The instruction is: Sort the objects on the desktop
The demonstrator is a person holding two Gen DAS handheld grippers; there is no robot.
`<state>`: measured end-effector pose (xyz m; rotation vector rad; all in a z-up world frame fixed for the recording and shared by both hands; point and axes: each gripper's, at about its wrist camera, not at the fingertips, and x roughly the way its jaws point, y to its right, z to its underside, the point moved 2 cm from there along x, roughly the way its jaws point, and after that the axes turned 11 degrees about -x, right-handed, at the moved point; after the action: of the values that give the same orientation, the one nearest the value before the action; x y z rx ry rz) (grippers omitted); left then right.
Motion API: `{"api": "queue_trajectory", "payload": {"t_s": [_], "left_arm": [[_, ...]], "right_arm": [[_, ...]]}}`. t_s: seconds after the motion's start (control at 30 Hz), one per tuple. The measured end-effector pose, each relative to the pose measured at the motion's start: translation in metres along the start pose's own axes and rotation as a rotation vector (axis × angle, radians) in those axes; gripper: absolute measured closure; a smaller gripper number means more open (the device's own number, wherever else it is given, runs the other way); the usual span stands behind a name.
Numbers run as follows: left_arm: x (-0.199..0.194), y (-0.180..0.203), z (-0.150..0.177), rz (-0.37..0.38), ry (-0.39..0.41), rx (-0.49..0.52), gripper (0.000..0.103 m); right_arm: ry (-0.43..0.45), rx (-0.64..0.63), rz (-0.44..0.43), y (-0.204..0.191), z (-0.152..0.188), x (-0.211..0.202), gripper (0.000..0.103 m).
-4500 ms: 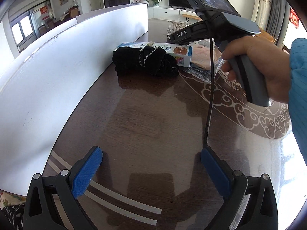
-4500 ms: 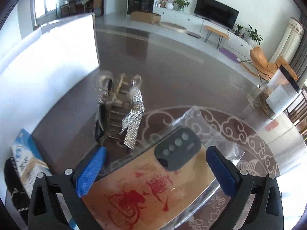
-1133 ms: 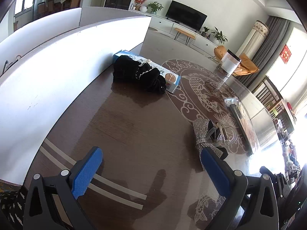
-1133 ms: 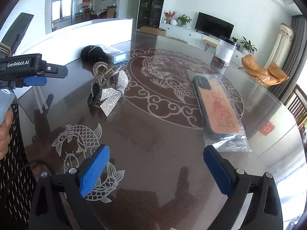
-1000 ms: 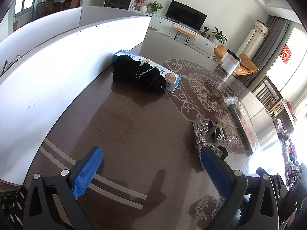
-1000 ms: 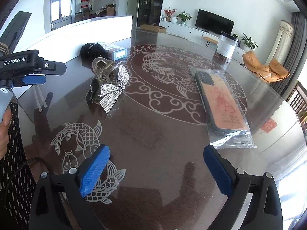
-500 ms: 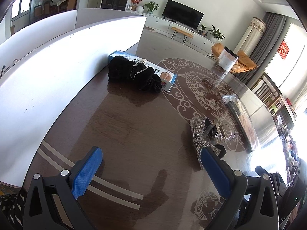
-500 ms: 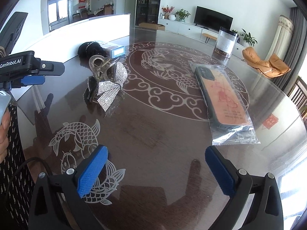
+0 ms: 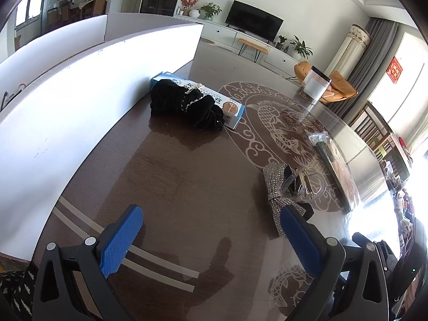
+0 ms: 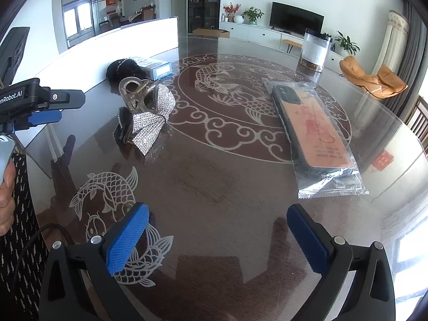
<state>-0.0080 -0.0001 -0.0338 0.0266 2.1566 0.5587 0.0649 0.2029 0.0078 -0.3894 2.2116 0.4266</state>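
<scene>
Both tools hang over the glossy tabletop [image 10: 214,182] with jaws wide and empty: right tool [image 10: 218,236], left tool [image 9: 211,236]. The rhinestone hair clip [image 10: 145,112] lies left of centre, the bagged phone case [image 10: 313,131] well apart at right; whichever comes next, a low, centred approach seems wise on slippery plastic.

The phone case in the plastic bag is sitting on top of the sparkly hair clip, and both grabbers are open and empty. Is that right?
Not quite. The phone case in its plastic bag lies flat on the table, well apart from the sparkly hair clip, not on top of it. The right wrist view shows the gap between them. The rest is right: the left gripper and right gripper are both open and empty.
</scene>
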Motion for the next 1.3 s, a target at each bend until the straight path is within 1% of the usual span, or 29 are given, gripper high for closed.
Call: {"api": "queue_trajectory", "payload": {"t_s": [0.33,0.67,1.3], "left_arm": [[-0.002,0.002,0.000,0.003,0.004,0.004,0.000],[-0.008,0.011,0.002,0.037,0.024,0.048,0.000],[-0.007,0.011,0.004,0.039,0.018,0.053,0.000]], "right_arm": [[0.000,0.002,-0.001,0.000,0.000,0.001,0.000],[-0.001,0.004,-0.001,0.000,0.000,0.001,0.000],[0.008,-0.013,0.024,-0.002,-0.001,-0.001,0.000]]}}
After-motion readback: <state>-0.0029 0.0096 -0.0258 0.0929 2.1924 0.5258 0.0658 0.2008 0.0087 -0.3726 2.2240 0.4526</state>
